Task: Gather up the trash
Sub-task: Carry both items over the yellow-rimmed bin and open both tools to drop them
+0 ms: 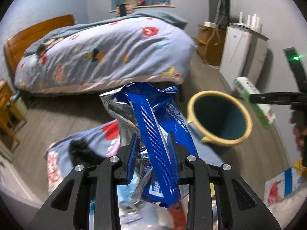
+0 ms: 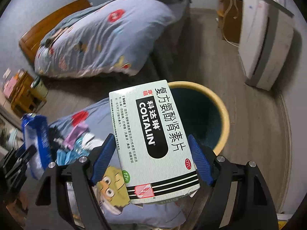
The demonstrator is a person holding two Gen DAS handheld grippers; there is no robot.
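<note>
Left gripper [image 1: 154, 153] clamped on 1 blue wipes packet [image 1: 153, 126], frame centre | right gripper [image 2: 151, 161] clamped on 1 medicine box [image 2: 151, 140], centre | 1 yellow-rimmed bin [image 2: 220, 115] just behind box | 1 bed [image 1: 103, 53], upper left.

Left gripper [image 1: 154, 145]: both blue-padded fingers closed on the crumpled blue wipes packet [image 1: 163, 126], held upright. Right gripper [image 2: 151, 153]: fingers clamped on the two long sides of the white medicine box [image 2: 151, 140], box tilted slightly left, far end forward.
</note>
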